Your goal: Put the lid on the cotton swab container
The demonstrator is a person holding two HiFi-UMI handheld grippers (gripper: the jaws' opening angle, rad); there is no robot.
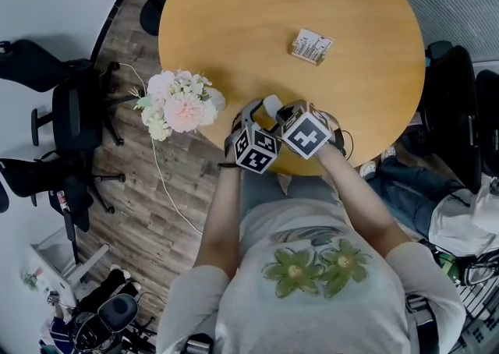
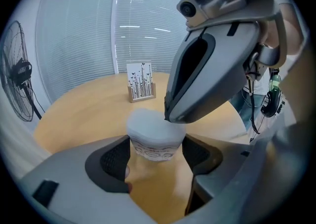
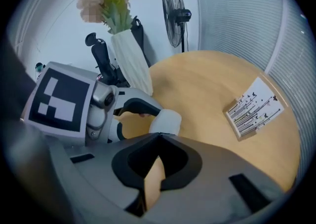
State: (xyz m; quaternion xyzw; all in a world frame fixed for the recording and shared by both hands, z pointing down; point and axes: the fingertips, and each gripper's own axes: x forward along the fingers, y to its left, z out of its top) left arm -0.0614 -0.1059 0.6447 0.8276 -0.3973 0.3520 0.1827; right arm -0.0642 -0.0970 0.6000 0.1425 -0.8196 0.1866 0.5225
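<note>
The cotton swab container (image 2: 154, 141) is a small white tub with its white lid (image 2: 148, 122) on top, standing on the round wooden table (image 1: 234, 17) near its front edge. My left gripper (image 2: 155, 155) is shut on the tub, one dark pad against each side. My right gripper (image 2: 168, 117) is shut with nothing between its jaws, and its joined tips rest on the lid's right edge. In the right gripper view the shut tips (image 3: 159, 138) meet just in front of the white container (image 3: 166, 122). From the head view the container (image 1: 273, 104) shows just beyond both marker cubes.
A card holder with printed cards (image 1: 313, 46) stands further back on the table. A white vase of pink and white flowers (image 1: 181, 103) sits at the table's left edge. Office chairs (image 1: 70, 111) and a fan (image 3: 175, 16) stand on the floor to the left.
</note>
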